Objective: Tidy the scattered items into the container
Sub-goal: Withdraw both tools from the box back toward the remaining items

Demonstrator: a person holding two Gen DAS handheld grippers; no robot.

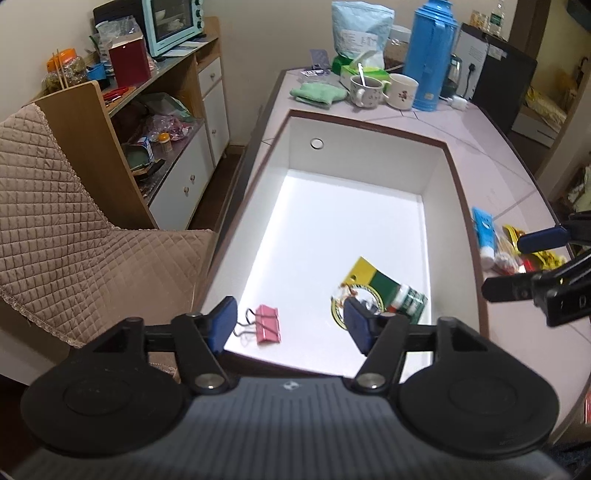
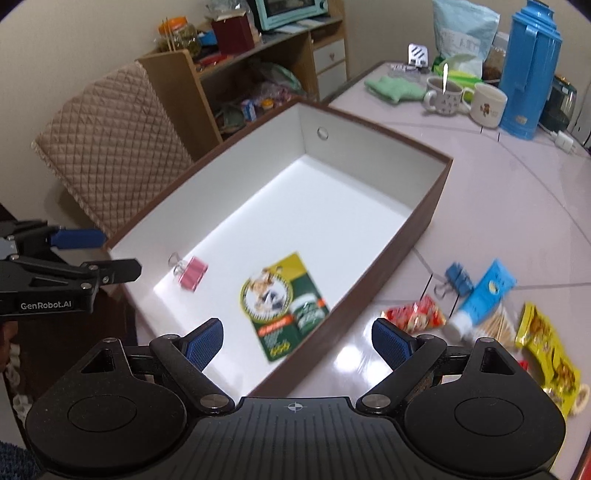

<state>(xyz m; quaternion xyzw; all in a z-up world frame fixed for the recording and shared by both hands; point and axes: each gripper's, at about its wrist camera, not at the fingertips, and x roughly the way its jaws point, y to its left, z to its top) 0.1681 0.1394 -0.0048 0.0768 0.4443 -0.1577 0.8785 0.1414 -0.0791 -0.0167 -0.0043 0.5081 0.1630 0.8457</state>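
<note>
A brown-rimmed white box [image 1: 452, 162] [image 2: 413, 229] stands on the pale table. Inside lie a pink binder clip [image 1: 267, 324] [image 2: 192, 274] and a green-yellow packet [image 1: 380, 291] [image 2: 284, 302]. My left gripper [image 1: 290, 325] is open and empty above the box's near end, close to the clip; it shows at the left of the right wrist view [image 2: 118, 254]. My right gripper [image 2: 297, 341] is open and empty over the box's near right wall. On the table right of the box lie a blue tube [image 2: 480, 299] [image 1: 484, 236], a blue binder clip [image 2: 458, 280], a red snack packet [image 2: 415, 314], toothpicks [image 2: 496, 325] and a yellow packet [image 2: 550, 362].
At the table's far end stand a blue thermos [image 1: 430, 55], two mugs [image 1: 384, 90], a green cloth [image 1: 317, 94] and a blue bag [image 1: 360, 31]. A quilted chair [image 1: 66, 221] and a shelf unit [image 1: 166, 110] stand left of the table.
</note>
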